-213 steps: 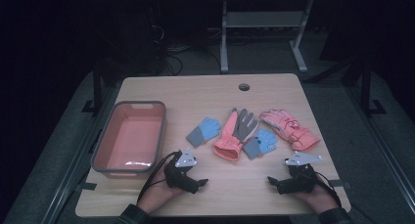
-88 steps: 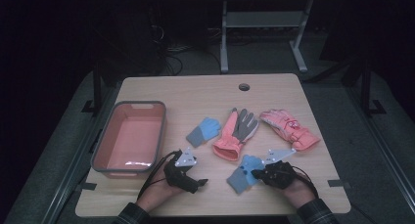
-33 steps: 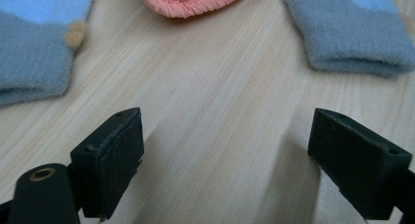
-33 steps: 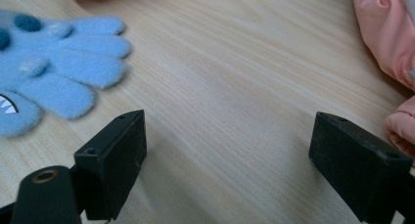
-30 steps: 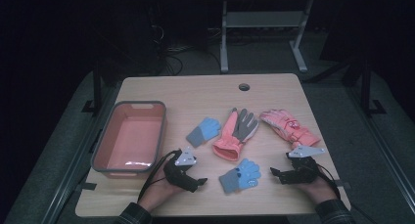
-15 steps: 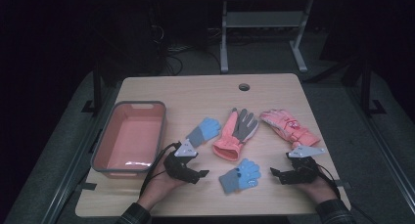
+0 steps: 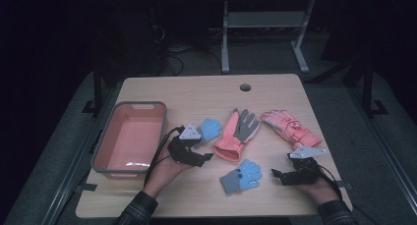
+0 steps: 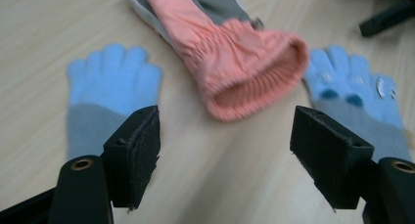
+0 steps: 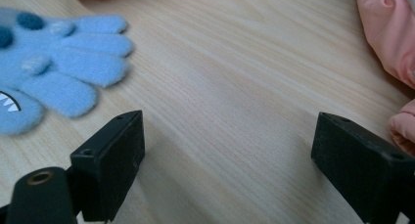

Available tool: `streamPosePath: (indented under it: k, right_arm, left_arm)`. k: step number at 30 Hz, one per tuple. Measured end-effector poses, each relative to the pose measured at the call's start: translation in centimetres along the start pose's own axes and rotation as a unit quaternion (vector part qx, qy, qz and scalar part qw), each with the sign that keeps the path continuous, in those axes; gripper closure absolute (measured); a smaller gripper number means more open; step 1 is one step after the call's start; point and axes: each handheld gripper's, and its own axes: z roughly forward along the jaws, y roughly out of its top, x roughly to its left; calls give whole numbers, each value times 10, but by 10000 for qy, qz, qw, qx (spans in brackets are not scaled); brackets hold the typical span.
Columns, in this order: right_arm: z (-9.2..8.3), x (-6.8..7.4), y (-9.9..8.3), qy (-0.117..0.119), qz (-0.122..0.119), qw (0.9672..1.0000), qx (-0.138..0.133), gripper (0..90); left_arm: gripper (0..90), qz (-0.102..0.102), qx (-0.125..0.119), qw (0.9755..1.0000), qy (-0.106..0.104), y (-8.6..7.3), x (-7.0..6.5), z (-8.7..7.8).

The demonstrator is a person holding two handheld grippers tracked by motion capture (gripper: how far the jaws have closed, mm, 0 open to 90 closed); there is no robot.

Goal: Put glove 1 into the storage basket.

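The small blue glove nearest the left gripper is taken as the thing in hand. It lies flat on the table, fingers pointing away from the person, between the pink tray and the coral-and-grey glove; in the left gripper view its grey cuff sits just ahead of one jaw. It is judged to be a light, soft knit that will fold and droop when lifted and may drag along the wood if only skimmed. A pinch across the cuff, or across the flat palm with one pad pressed down to the table, is judged the surest hold; the fingertips are thin and likely to slip out.

The left gripper's jaws have just been closing a little, yet they are seen spread wide, with bare table between them and no cloth touched. The ribbed coral cuff lies just beyond them.

A second blue glove, with a printed face, lies nearer the person, between the two grippers. The right gripper rests low on the table beside it, jaws spread with bare wood between them. The pink padded glove lies further back on the right.
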Motion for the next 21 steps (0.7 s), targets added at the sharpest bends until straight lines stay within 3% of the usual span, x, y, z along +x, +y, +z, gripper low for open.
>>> streamPosePath:
  k: [8, 12, 14, 17, 21]
  right_arm:
    - [0, 0, 0, 3, 2, 10000, -1, 123]
    - [0, 0, 0, 5, 9, 10000, -6, 123]
    - [0, 0, 0, 4, -1, 10000, 3, 123]
    - [0, 0, 0, 3, 3, 10000, 3, 123]
    - [0, 0, 0, 8, 12, 10000, -1, 123]
  left_arm:
    - [309, 113, 67, 9996, 262, 19, 16, 12]
    - [339, 31, 76, 9990, 445, 25, 27, 19]
    - [355, -64, 28, 9992, 401, 28, 33, 22]
    - [384, -13, 82, 9984, 557, 32, 38, 27]
    - [402, -134, 150, 9978, 630, 33, 49, 36]
